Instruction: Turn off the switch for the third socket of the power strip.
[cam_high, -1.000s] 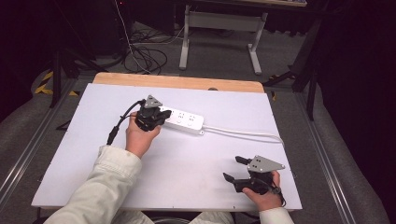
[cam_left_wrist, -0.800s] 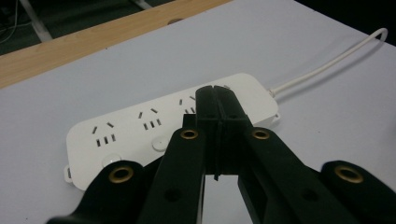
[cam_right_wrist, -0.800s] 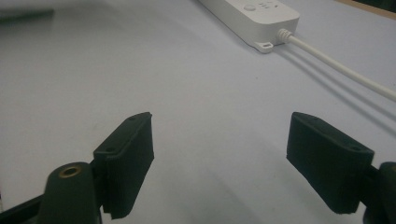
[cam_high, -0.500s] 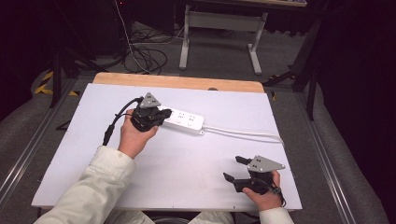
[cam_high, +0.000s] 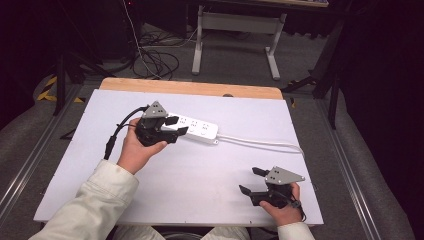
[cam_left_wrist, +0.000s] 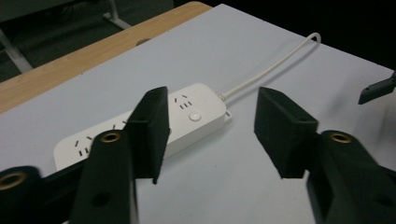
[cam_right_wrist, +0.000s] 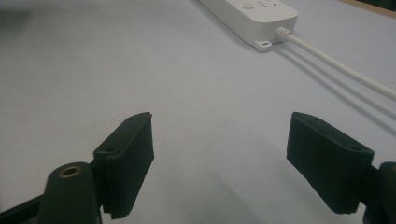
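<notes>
Resting near the table's near right corner, the right gripper (cam_high: 252, 181) sits in the person's right hand (cam_high: 282, 207) with its jaws spread wide and nothing between them, its grey three-cornered plate on top. In the right gripper view, the two black jaws stand well apart over bare white tabletop (cam_right_wrist: 140, 70), with the cable end of the power strip (cam_right_wrist: 254, 16) farther off.

A pale sleeve (cam_high: 85, 205) reaches in from the near left edge of the table (cam_high: 210, 165). Toward the middle of the table's left half, the person's left hand (cam_high: 135, 150) holds the left gripper (cam_high: 176, 126) at the left end of the white power strip (cam_high: 197, 129), jaws apart and clamped on nothing. In the left gripper view, one jaw stands in front of the strip (cam_left_wrist: 187, 116) while the other is over bare table beside it; whether either touches it cannot be told.

The strip lies left of centre toward the far edge. Its white cord (cam_high: 265, 143) runs toward the table's right edge. A strip of bare wood (cam_high: 190, 88) lines the far edge.
</notes>
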